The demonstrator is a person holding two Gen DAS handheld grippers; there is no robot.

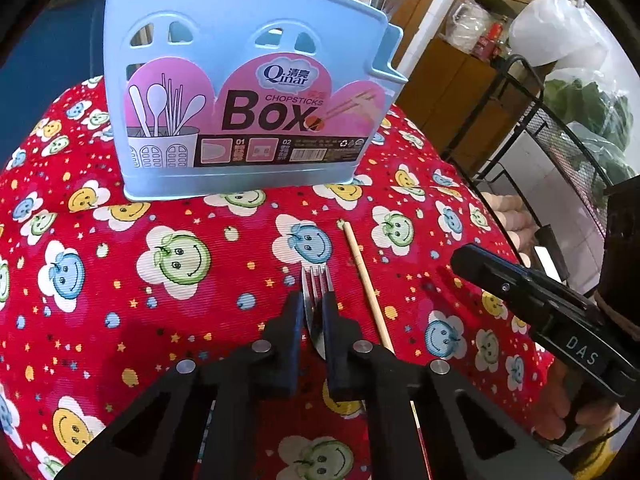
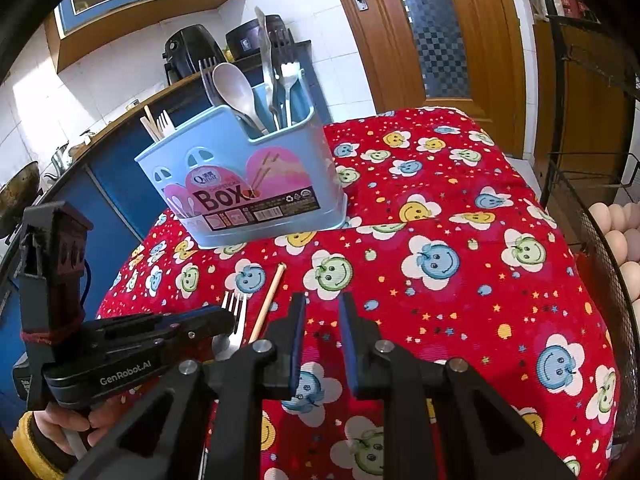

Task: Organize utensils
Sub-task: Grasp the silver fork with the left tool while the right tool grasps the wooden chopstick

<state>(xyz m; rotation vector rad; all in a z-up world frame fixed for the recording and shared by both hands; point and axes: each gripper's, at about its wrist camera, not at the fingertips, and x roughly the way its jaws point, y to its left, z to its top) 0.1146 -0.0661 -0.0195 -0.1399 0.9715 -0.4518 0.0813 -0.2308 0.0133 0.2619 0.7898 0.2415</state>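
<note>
A light blue utensil box [image 1: 244, 92] stands on the red smiley tablecloth [image 1: 160, 280]; it also shows in the right wrist view [image 2: 248, 180], holding a spoon [image 2: 234, 88], forks and chopsticks. My left gripper [image 1: 314, 304] is shut on a metal fork [image 1: 316, 280], tines pointing toward the box; the fork also shows in the right wrist view [image 2: 234, 316]. A wooden chopstick [image 1: 366, 280] lies on the cloth just right of the fork, and shows in the right wrist view [image 2: 268, 300] too. My right gripper [image 2: 322, 304] is slightly open and empty, right of the chopstick.
A black wire rack [image 2: 592, 184] holding eggs [image 2: 624, 236] stands at the table's right edge. A wooden door [image 2: 432, 32] and a kitchen counter with appliances [image 2: 192, 52] lie behind. The right gripper's body [image 1: 540, 312] shows in the left wrist view.
</note>
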